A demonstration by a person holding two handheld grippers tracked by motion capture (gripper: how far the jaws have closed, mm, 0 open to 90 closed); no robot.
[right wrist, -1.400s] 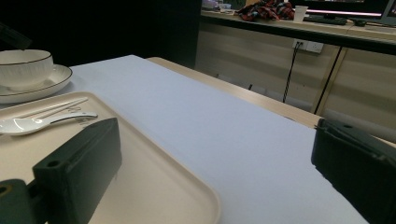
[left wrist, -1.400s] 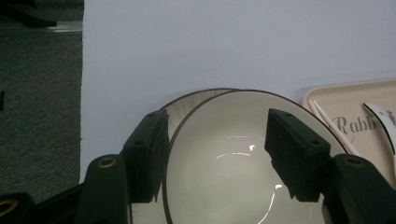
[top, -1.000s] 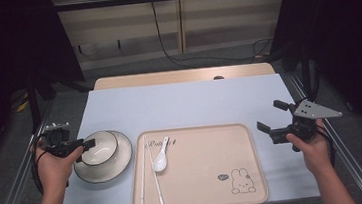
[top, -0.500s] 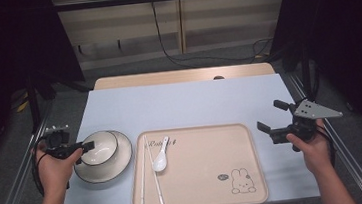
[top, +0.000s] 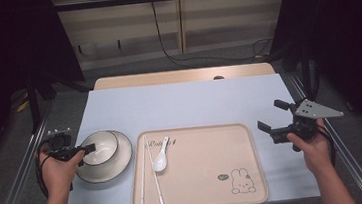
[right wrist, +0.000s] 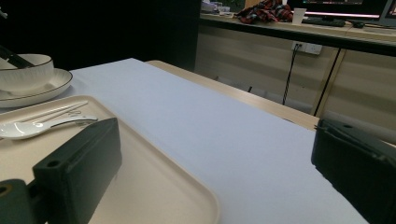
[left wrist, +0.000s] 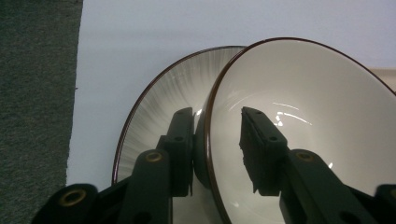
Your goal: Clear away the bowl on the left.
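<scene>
A white bowl (top: 100, 147) with a dark rim sits on a matching plate (top: 120, 160) at the table's left. My left gripper (top: 89, 149) straddles the bowl's near rim (left wrist: 211, 116). One jaw lies against the outer wall and the other stands inside, with a small gap still showing. Its jaws have just been closing with the rim between them. My right gripper (top: 269, 114) hovers open over the table's right edge beside the beige tray (top: 201, 180). In the right gripper view, nothing lies between the jaws of this gripper (right wrist: 217, 130).
On the tray's left part lie a white spoon (top: 160, 156) and a pair of chopsticks (top: 146, 175); a rabbit print marks its lower right. The pale blue table (top: 184, 104) stretches bare behind. Metal rails run along both sides.
The left gripper's jaws have narrowed around the bowl's rim. The right hand and gripper have kept still.
</scene>
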